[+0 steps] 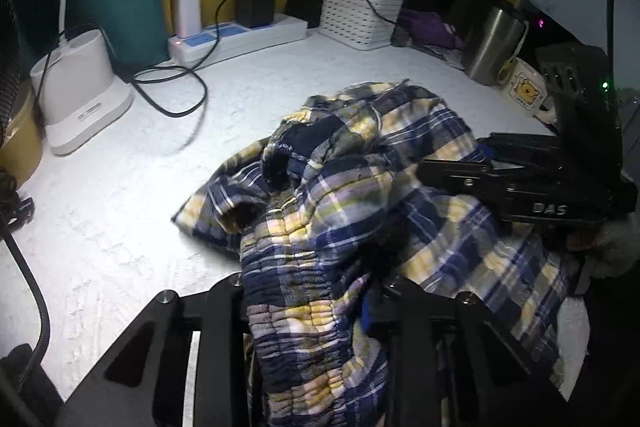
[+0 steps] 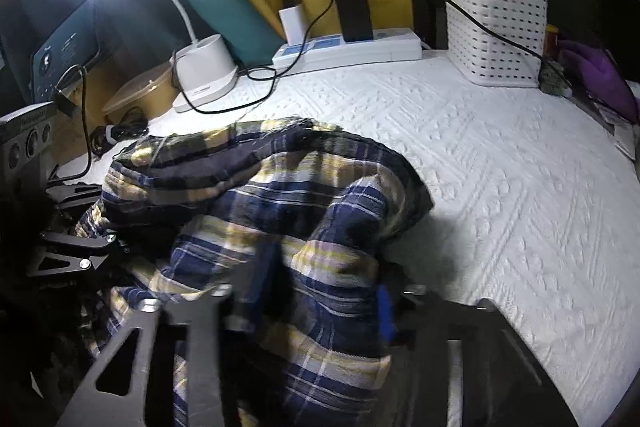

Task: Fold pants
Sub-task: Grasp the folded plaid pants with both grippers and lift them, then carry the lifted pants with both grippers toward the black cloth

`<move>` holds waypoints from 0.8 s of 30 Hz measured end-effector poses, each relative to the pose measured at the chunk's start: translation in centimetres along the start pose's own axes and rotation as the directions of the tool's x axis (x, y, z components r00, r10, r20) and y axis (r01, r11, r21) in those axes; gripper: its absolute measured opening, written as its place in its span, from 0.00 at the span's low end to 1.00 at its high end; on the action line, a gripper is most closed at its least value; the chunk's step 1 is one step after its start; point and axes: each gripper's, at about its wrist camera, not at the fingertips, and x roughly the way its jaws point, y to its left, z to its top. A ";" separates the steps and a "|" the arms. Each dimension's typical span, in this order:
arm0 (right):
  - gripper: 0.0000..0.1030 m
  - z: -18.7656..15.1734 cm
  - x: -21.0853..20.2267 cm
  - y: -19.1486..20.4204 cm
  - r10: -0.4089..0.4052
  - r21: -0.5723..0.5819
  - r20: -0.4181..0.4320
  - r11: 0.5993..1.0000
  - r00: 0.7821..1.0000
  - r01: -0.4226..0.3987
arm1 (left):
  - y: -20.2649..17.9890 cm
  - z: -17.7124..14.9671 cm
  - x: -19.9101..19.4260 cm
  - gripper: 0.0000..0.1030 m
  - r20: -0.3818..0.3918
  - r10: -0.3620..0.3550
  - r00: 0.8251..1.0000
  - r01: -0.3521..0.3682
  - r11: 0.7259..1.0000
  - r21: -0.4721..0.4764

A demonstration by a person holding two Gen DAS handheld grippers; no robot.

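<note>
The plaid pants (image 1: 352, 163), blue, yellow and grey, lie crumpled on a white textured cloth (image 1: 120, 211). My left gripper (image 1: 312, 287) is shut on their gathered elastic waistband, which bunches between the two black fingers (image 1: 224, 291). The right gripper (image 1: 500, 183) reaches in from the right onto the same heap. In the right wrist view the pants (image 2: 280, 179) rise in a mound, and my right gripper (image 2: 308, 291) is shut on a fold of them, blurred. The left gripper (image 2: 80, 247) shows at the left edge, partly buried in the fabric.
At the back stand a white lamp base (image 1: 80, 87), a power strip (image 1: 240, 35) with chargers and loose black cables (image 1: 176, 83), and a white slotted basket (image 1: 360, 11). A steel mug (image 1: 492, 43) and a small bear-print cup (image 1: 524, 87) stand at the right.
</note>
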 end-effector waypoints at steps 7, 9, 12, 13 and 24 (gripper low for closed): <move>0.18 -0.7 -1.8 1.4 -0.028 -0.038 0.042 0.999 0.999 0.030 | -1.0 0.0 -2.3 0.23 0.057 -0.010 0.998 0.009 1.000 0.010; 0.18 -0.8 -2.6 1.9 -0.035 -0.050 0.058 0.998 0.998 0.038 | -1.4 -0.1 -3.3 0.23 0.081 -0.006 0.997 0.004 1.000 0.020; 0.18 -0.8 -4.3 2.5 -0.046 -0.063 0.096 0.997 0.994 0.052 | -2.1 -0.4 -4.7 0.23 0.115 0.001 0.993 -0.004 1.000 0.031; 0.18 -0.8 -4.8 2.7 -0.048 -0.066 0.105 0.996 0.993 0.055 | -2.3 -0.5 -5.2 0.23 0.126 0.004 0.992 -0.008 0.999 0.033; 0.18 -1.8 -10.9 6.2 -0.077 -0.107 0.220 0.989 0.972 0.102 | -4.2 -1.7 -10.5 0.23 0.224 0.035 0.974 -0.049 0.997 0.058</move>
